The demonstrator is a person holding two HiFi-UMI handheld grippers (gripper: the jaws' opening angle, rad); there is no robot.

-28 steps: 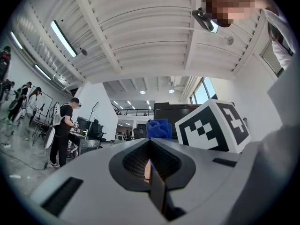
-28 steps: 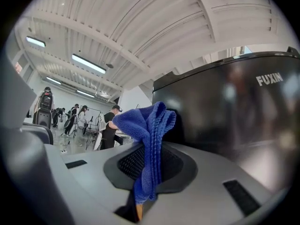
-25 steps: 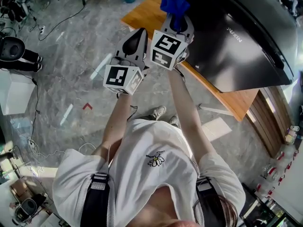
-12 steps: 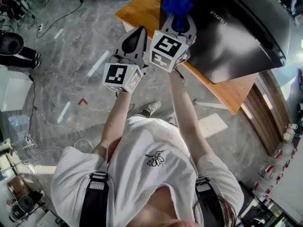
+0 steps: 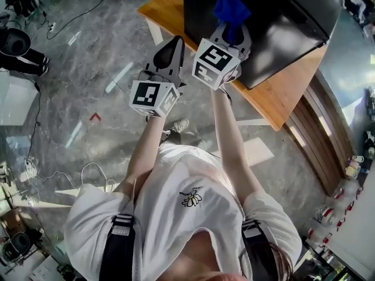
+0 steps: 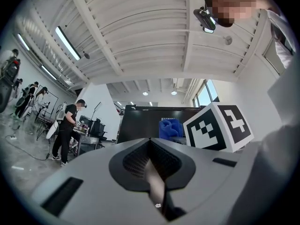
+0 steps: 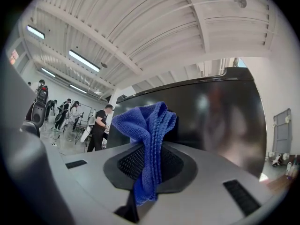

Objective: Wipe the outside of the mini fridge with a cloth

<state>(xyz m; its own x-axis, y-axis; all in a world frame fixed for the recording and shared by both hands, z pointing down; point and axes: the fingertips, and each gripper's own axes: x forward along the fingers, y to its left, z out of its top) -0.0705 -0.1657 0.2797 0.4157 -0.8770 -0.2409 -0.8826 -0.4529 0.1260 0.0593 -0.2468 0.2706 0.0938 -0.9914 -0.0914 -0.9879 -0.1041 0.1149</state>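
The black mini fridge (image 5: 275, 16) stands on a wooden table (image 5: 275, 101). My right gripper (image 5: 232, 27) is shut on a blue cloth (image 5: 230, 8), which bunches up above the jaws in front of the fridge's glossy dark side. The right gripper view shows the cloth (image 7: 147, 125) pinched in the jaws, close to the fridge (image 7: 220, 116); contact cannot be told. My left gripper (image 5: 171, 47) is held just left of the right one, shut and empty. The left gripper view shows the closed jaws with the cloth (image 6: 169, 128) and the fridge (image 6: 140, 123) beyond.
The floor (image 5: 88, 69) is grey stone with cables and white tape marks at the left. Wooden slats (image 5: 319, 139) run along the right of the table. People stand at benches (image 6: 70, 125) in the distance.
The fridge and table have shifted left in the head view, so the cloth now sits over the fridge's dark side. Both grippers stay raised together and shut.
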